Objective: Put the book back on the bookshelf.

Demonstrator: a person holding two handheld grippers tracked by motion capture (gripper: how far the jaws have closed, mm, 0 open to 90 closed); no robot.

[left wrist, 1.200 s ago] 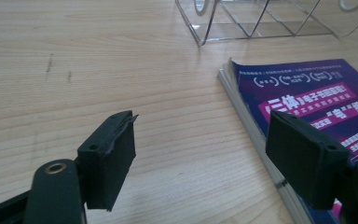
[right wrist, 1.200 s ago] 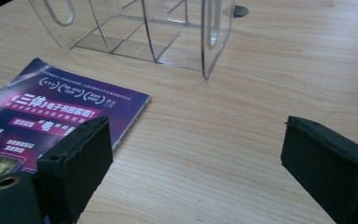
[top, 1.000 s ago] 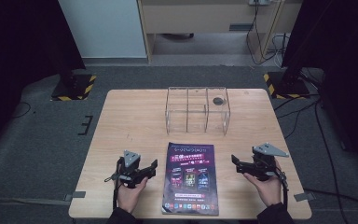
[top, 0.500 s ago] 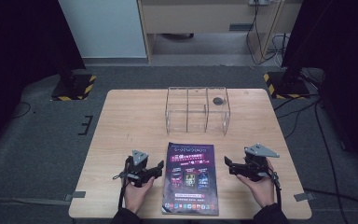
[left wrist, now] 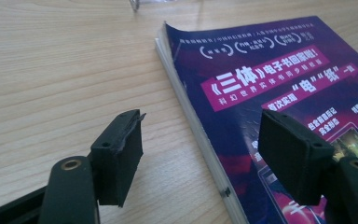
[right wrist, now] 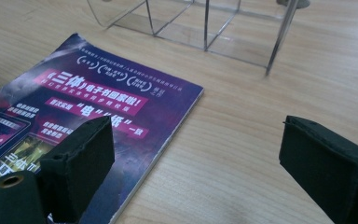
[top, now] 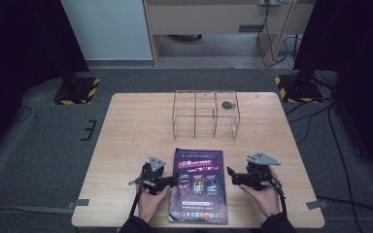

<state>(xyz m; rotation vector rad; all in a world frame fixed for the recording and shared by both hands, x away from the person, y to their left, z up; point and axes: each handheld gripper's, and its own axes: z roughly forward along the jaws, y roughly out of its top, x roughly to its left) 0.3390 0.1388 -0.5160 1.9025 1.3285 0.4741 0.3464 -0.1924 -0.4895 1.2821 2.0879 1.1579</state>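
Note:
A purple magazine (top: 199,187) lies flat near the table's front edge, cover up, with white and pink print (left wrist: 270,79) (right wrist: 93,107). My left gripper (top: 172,179) is open at its left edge, one jaw over the bare wood and the other over the cover (left wrist: 205,161). My right gripper (top: 230,174) is open at the magazine's right edge, its jaws spread wide astride that edge (right wrist: 196,163). Neither holds anything.
A clear acrylic rack (top: 205,114) with several compartments stands behind the magazine, mid-table (right wrist: 214,28). A small dark round object (top: 228,104) rests by its back right corner. The wooden table (top: 136,131) has bare room on the left and right.
Both grippers have moved inward toward the magazine's side edges. The magazine has not shifted.

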